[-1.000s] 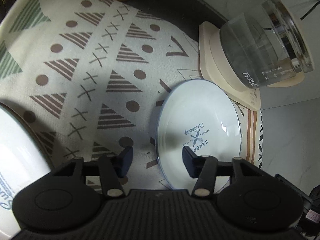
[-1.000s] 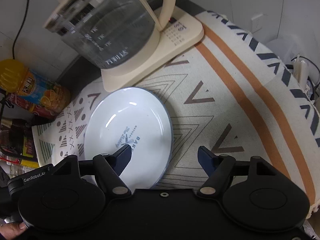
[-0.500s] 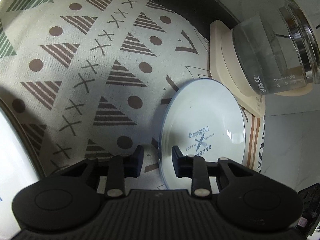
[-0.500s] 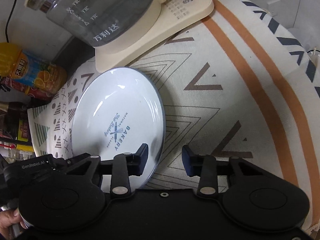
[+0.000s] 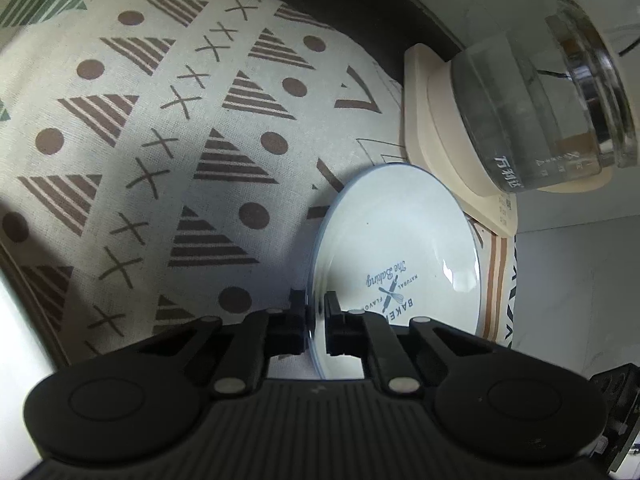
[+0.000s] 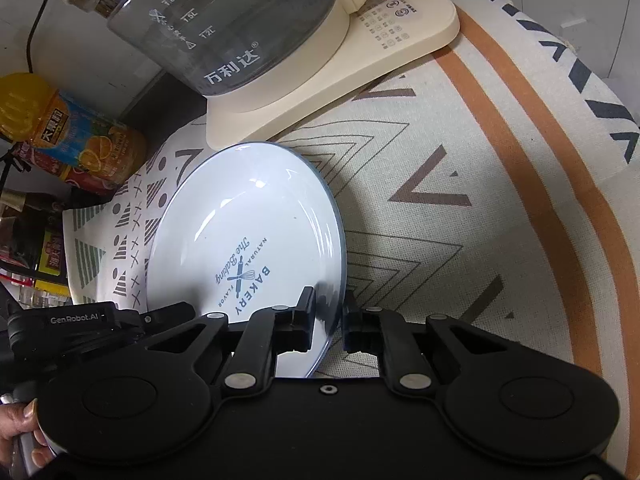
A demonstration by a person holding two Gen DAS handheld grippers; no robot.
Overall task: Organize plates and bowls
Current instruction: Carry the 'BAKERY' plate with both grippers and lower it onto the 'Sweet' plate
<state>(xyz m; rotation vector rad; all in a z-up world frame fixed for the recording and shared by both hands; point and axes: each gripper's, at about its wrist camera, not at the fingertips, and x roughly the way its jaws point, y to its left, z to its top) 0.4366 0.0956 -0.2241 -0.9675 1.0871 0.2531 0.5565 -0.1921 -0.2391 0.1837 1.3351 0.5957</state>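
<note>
— Where is the plate (image 5: 396, 248) sitting?

— On the patterned cloth (image 5: 168, 128) that covers the surface, just in front of the cream base (image 6: 332, 80) of the glass kettle (image 6: 224, 12). The far rim of the plate is close against that base (whether it touches, I cannot tell). It is white with a thin dark edge and a blue "BAKERY" print with a crossed rolling pin and whisk in the middle.

— And the left gripper (image 5: 316, 320)?

— Its jaws are drawn in on the plate's near-left rim, one finger outside the edge and one over the inside, with the rim between them.

— The right gripper (image 6: 328, 320)?

— Much the same on the opposite side: its jaws straddle the near-right rim, one finger (image 6: 304, 316) lying over the white face, the other (image 6: 358, 330) over the cloth outside the edge. A sliver of gap shows on the outer side, so I cannot tell if the grip is firm.

— Anything else around?

— In the right wrist view an orange drink bottle (image 6: 68, 128) lies at the far left beside more packaged goods, and a dark cord (image 6: 36, 28) runs up the wall behind the kettle. The cloth there carries an orange stripe (image 6: 532, 152) and dark chevrons.
</note>
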